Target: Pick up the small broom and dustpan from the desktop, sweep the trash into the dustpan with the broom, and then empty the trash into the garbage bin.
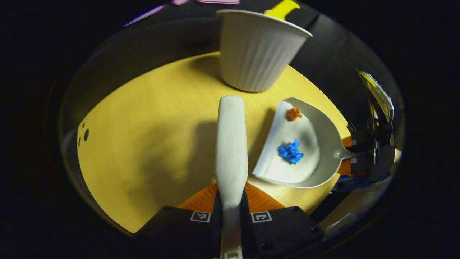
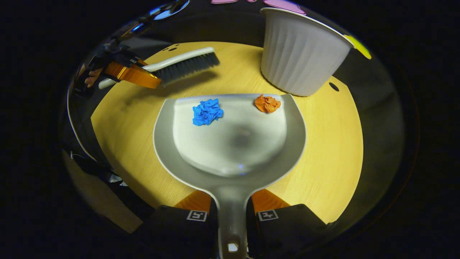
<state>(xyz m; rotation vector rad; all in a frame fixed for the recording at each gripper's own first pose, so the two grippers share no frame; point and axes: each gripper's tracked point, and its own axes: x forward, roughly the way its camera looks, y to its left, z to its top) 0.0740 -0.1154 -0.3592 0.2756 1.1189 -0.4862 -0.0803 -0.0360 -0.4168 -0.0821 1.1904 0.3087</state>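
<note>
- Right gripper (image 2: 231,216) is clamped on the handle of the dustpan (image 2: 230,144), both fingers pressing it from either side; I see the pan lying over the middle of the round wooden table (image 2: 323,151), its lip pointing toward the far edge.
- Left gripper (image 1: 231,216) is clamped on the handle of the small broom (image 1: 231,144); in the right gripper view its dark bristles hang just above the table near the far left edge, clear of the pan.
- Blue crumpled paper (image 2: 207,112) and orange crumpled paper (image 2: 267,103) both sit inside the pan, right at the front lip. That is my worry: tip the lip down even a little while lifting and either ball rolls back out.
- Orange one looks closest to the lip, so I judge it the first to go.
- White ribbed garbage bin (image 2: 302,61) stands at the far right edge, near the pan's corner; swinging in carelessly could knock it, since it looks light.
- Table is smooth pale wood with a few small holes near the edge; around it the booth is dark, with black cloth behind.
</note>
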